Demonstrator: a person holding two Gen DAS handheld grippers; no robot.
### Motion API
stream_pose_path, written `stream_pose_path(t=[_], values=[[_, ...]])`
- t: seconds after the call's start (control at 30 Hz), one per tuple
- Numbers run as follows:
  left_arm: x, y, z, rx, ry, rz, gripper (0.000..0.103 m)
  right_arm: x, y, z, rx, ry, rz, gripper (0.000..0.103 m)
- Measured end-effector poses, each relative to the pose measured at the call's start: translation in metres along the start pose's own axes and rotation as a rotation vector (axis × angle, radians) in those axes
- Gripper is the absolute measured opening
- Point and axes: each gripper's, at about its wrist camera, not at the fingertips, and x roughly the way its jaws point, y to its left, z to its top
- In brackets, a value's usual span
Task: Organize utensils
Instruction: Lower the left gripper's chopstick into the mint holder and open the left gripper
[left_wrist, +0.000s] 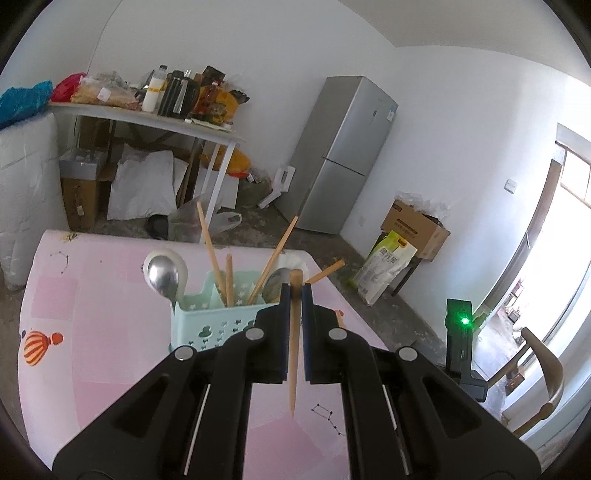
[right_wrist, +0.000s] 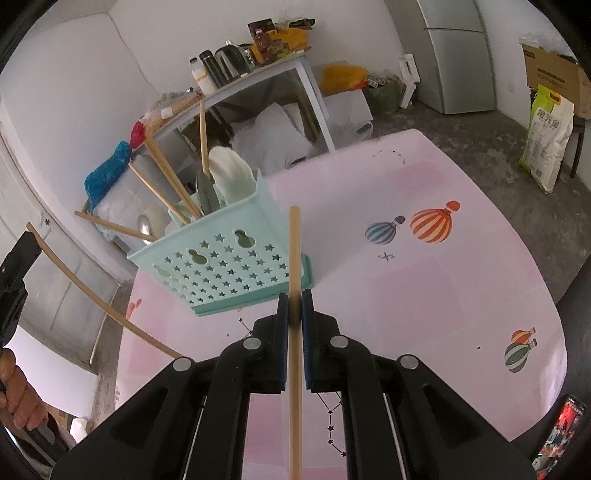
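Left wrist view: the left gripper (left_wrist: 295, 291) is clamped on a wooden chopstick (left_wrist: 294, 343), its blue pads pressing the stick near its thick end while the pointed tip hangs over the pink tablecloth (left_wrist: 96, 332). Just beyond the fingertips stands a mint-green utensil basket (left_wrist: 207, 317) with star and gourd cut-outs, holding several more chopsticks (left_wrist: 210, 251), a steel spoon (left_wrist: 162, 277) and a white ladle behind it. A grey refrigerator (left_wrist: 343, 155) and a cluttered side table (left_wrist: 155, 118) line the far wall.

In the right wrist view, the right gripper (right_wrist: 295, 306) likewise pinches a second chopstick (right_wrist: 294, 280), which runs straight up between the closed pads and crosses in front of the basket (right_wrist: 221, 266) corner. The basket sits near the table's left edge, its chopsticks fanning outward. At far left, a person's hand (right_wrist: 18, 391) grips the other tool, whose held chopstick (right_wrist: 99, 299) slants across the frame. Hot-air balloon prints (right_wrist: 432, 225) dot the cloth.
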Motion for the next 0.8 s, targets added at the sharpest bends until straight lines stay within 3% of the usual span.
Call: stream_pose_path(t=[0.8], values=[[-0.018,-0.010,0.030,0.026,-0.095,-0.048,0.004,-0.053,-0.006,0.019,0.023,-0.145,0.010,0.007]])
